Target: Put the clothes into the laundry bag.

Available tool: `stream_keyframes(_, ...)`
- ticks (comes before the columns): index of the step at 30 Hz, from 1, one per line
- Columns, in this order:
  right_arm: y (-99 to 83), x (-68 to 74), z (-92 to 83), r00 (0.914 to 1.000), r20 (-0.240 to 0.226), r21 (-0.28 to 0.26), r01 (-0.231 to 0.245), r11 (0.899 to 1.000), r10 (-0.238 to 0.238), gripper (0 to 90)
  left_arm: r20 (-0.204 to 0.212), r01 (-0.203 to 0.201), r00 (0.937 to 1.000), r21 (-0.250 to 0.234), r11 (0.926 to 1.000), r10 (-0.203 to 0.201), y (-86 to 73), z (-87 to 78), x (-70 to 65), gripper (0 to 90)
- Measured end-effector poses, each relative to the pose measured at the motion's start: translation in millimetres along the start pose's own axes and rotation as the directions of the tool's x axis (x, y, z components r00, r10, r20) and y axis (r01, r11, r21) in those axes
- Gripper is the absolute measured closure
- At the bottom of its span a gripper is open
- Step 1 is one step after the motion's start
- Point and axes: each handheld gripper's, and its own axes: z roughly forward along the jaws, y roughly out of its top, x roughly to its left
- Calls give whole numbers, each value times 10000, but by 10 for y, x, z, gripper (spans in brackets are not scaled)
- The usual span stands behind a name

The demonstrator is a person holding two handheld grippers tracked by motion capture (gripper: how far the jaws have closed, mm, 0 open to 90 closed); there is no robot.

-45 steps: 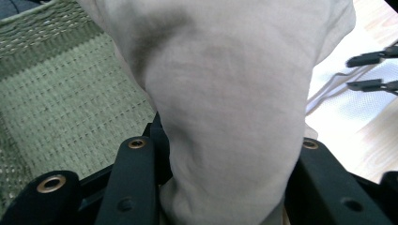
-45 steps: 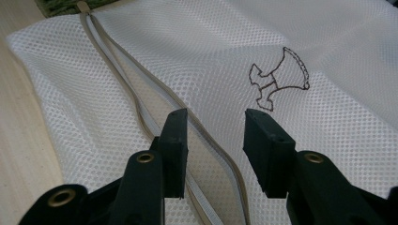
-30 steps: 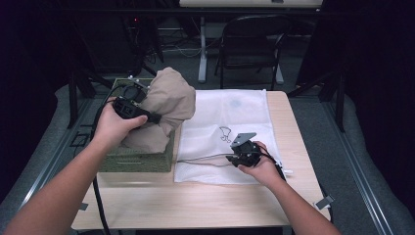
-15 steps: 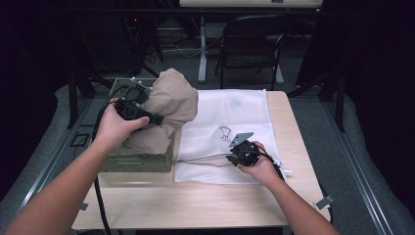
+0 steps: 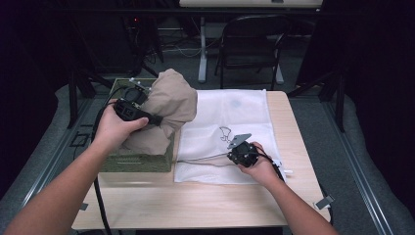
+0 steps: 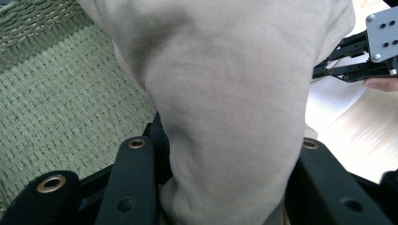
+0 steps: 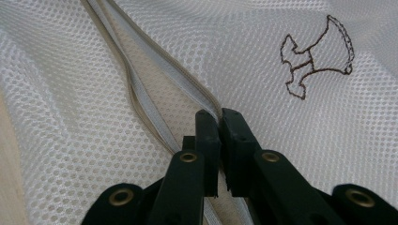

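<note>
High view. We hold the left gripper (image 5: 157, 119) clamped on a beige garment (image 5: 169, 105), which is bunched and lifted above a green woven basket (image 5: 139, 161) at the left of the desk (image 5: 195, 200). A white mesh laundry bag (image 5: 230, 127) lies flat beside the basket, spread across the middle of the desk. Our right gripper (image 5: 231, 154) sits low on the bag's near part, its jaws having just been closing.

Left gripper view. The garment (image 6: 225, 93) bulges up between the two black jaws, pressed from both sides; the basket's weave (image 6: 61, 103) lies behind on the left. The right gripper (image 6: 356, 61) shows farther off over the bag.

Right gripper view. The right gripper (image 7: 219, 123) is clenched, tips nearly meeting right at the bag's zipper (image 7: 155, 93), which runs diagonally across the mesh (image 7: 263, 37). Whether the pull tab or the zipper's edge is pinched between the tips we cannot tell. An embroidered brown emblem (image 7: 317, 56) lies to the right.

Step in hand, as we judge it: securing the bag's zipper while the garment waits aloft. Next move calls for drawing the opening apart wide enough, then carrying the garment across and feeding it in without letting the mesh slide.
</note>
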Motion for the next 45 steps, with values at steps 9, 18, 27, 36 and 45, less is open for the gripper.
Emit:
stream_keyframes(9, 12, -5, -12, 9999, -25, -121, -141, 9998, 141, 867, 22, -20, 10000, -6, 10000, 20, -3, -7, -9, 607)
stream_keyframes(18, 35, -13, -24, 10000, -12, -112, -93, 9999, 93, 867, -20, 1, 10000, -41, 10000, -1, -9, -13, -7, 607)
stream_keyframes(27, 36, -20, -26, 10000, -7, 8, -28, 10000, 28, 867, -9, -71, 10000, 4, 10000, 71, -8, -8, -17, 607)
stream_keyframes(36, 36, -26, -27, 10000, -53, -51, -80, 10000, 80, 867, 89, -230, 9997, 43, 9997, 229, -13, 13, -88, 607)
stream_keyframes(45, 39, -20, -37, 9998, -10, -185, -190, 9996, 190, 867, 258, -428, 9988, 41, 9991, 427, -27, 37, -169, 607)
